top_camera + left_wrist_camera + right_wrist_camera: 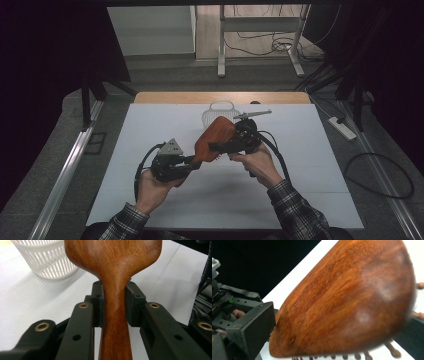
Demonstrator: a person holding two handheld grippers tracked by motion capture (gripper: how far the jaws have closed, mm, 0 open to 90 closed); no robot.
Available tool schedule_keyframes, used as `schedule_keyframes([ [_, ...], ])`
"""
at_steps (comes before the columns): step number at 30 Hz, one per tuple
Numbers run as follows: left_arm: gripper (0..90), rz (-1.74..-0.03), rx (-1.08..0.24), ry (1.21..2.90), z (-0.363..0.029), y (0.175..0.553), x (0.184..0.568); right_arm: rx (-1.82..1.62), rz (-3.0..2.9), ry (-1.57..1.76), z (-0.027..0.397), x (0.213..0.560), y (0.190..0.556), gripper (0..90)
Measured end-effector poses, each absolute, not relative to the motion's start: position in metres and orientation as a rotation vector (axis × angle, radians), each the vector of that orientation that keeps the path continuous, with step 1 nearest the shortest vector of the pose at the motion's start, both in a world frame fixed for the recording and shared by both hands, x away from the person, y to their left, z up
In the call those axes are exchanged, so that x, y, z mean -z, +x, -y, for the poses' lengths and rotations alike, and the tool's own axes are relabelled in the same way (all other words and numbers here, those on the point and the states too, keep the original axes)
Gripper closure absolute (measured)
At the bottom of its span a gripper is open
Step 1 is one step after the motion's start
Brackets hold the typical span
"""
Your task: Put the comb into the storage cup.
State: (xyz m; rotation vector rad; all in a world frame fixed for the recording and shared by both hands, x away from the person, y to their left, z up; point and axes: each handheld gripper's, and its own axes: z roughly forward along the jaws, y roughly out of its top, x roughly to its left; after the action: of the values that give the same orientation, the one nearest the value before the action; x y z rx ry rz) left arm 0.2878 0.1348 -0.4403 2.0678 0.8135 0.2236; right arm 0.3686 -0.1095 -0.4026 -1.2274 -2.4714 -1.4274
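A brown wooden hairbrush point(215, 136) is held up over the white table point(300, 165), its back facing up. My left gripper point(196, 161) is shut on the neck of the brush point(112, 265), one pad point(98, 305) pressing on each side. From the right, my right gripper point(222, 145) reaches the brush head, and one black jaw lies across the wood. In the right gripper view the head point(347, 302) is close and blurred, with wooden pins below it and the left gripper point(249, 325) at the left. How the right jaws stand is hidden.
A white slotted basket point(220, 111) stands at the back middle of the table, also behind the brush in the left gripper view point(47, 260). A power strip point(342, 127) and cables lie on the floor to the right. Dark curtains close both sides.
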Motion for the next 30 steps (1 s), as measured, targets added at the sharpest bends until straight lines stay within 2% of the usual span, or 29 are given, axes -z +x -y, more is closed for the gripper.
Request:
schedule_keyframes([
  [9,72.1,-0.810,-0.230,2.073,-0.132,0.287,0.440,1.439,2.444,-1.242,0.107,0.404,0.372,1.6],
  [15,72.0,-0.808,-0.238,2.078,-0.131,0.286,0.440,1.469,2.419,-1.216,0.107,0.403,0.370,16.1],
  [22,72.1,-0.804,-0.240,2.071,-0.130,0.285,0.441,1.509,2.333,-1.209,0.113,0.401,0.372,26.8],
  [30,72.1,-0.799,-0.234,2.105,-0.127,0.287,0.444,1.497,2.135,-1.224,0.123,0.404,0.378,43.3],
])
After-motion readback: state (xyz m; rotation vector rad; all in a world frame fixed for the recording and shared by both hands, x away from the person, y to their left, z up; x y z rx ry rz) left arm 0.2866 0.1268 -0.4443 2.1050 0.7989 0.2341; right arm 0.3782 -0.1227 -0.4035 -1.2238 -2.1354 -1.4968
